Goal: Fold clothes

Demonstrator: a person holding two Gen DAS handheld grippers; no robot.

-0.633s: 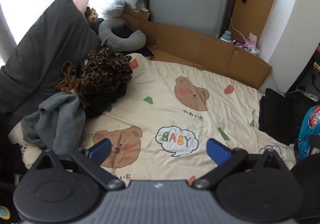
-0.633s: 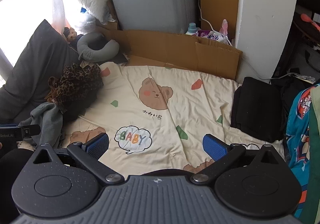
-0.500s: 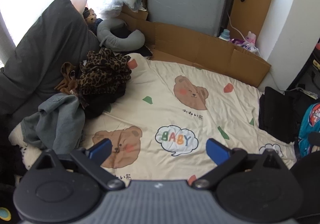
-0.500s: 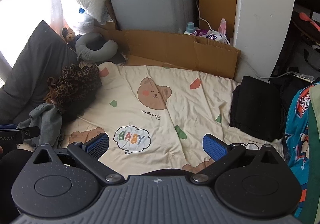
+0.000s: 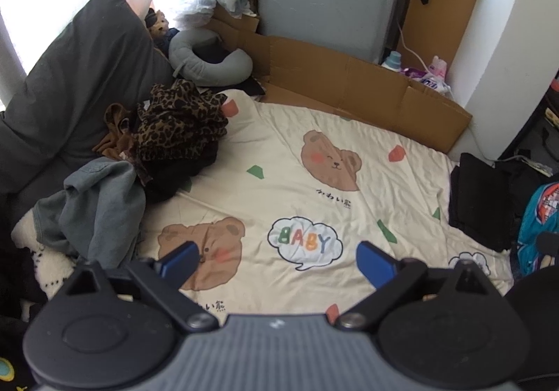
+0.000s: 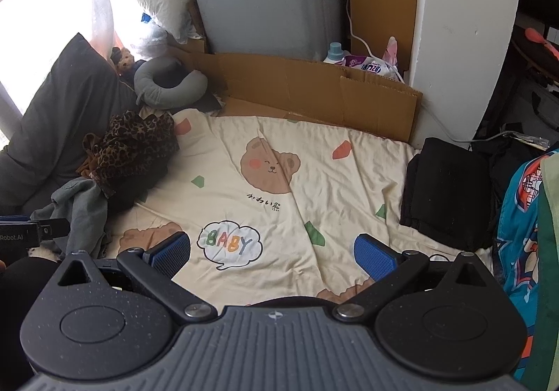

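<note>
Both grippers, left (image 5: 276,260) and right (image 6: 272,254), are hovering released over the bear sheet (image 5: 314,153). Clothes pile (image 5: 146,160) is lying far left by the pillow (image 5: 80,83); cardboard (image 5: 349,87) is lining the far edge.

Both grippers: dark grey ribbed bodies, black linkage arms, silver screws, seemingly textured blue pads (image 6: 374,256).
</note>
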